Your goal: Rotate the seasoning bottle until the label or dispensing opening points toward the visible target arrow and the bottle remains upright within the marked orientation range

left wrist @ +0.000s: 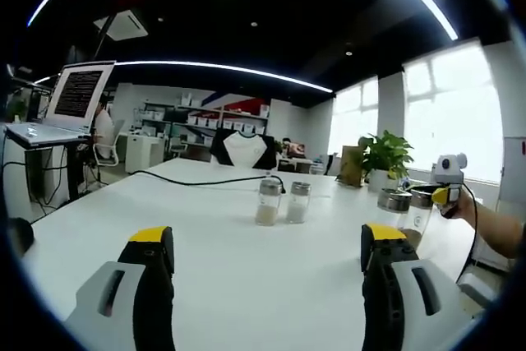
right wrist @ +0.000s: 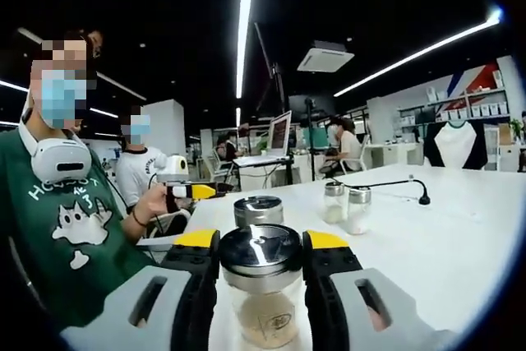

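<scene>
Nearest us, our right claw (right wrist: 263, 281) clamps the bottle (right wrist: 262, 289) upright below its steel lid, presumably to twist it toward an arrow we cannot see, while our left claw (left wrist: 267, 265) hangs wide open and empty over the table (left wrist: 205, 236), shakers (left wrist: 282, 200) at twelve o'clock.

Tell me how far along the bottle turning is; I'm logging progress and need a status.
Done: the right claw is closed around a seasoning bottle standing upright on the white table. In hand: that grip, ready to rotate. Left: the turn itself; no target arrow is visible to judge it against. The left claw hangs open, holding nothing, facing two small shakers.
</scene>
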The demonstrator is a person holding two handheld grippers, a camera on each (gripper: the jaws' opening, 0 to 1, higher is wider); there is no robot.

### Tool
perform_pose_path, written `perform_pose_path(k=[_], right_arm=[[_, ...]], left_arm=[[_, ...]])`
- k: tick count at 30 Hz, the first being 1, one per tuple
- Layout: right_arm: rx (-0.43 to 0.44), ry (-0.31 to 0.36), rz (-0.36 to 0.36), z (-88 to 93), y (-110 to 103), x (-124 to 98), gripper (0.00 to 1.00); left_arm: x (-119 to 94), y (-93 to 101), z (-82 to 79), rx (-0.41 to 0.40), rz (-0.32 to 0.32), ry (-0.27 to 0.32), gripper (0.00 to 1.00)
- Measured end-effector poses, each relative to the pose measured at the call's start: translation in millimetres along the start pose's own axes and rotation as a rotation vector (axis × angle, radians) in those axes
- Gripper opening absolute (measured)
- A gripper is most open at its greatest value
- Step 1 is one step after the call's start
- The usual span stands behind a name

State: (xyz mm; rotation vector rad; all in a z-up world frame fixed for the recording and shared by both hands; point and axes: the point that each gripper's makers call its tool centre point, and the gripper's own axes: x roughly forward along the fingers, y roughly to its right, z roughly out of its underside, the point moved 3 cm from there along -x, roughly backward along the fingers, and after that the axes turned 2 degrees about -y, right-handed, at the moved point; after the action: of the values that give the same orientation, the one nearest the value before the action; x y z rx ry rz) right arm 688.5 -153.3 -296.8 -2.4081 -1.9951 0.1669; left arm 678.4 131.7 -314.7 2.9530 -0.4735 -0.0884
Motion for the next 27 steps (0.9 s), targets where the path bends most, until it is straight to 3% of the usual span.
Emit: perform_pose_path(k=[6,11,27], right_arm=[[-0.003,-0.003,0.012,0.8,-2,2,0.38],[-0.007,-0.012,0.029,-1.1,12,-6,0.38],[-0.003,-0.026,0.112,-2.3,19,-10,0.38]], left_arm=[[1,3.4,2.3,0.0,0.008,-0.008,1.0],[1,4.4,2.1,0.002,0.01,-0.008,1.0],[2,3.3,3.3,0.001,0.013,-0.016,0.99]])
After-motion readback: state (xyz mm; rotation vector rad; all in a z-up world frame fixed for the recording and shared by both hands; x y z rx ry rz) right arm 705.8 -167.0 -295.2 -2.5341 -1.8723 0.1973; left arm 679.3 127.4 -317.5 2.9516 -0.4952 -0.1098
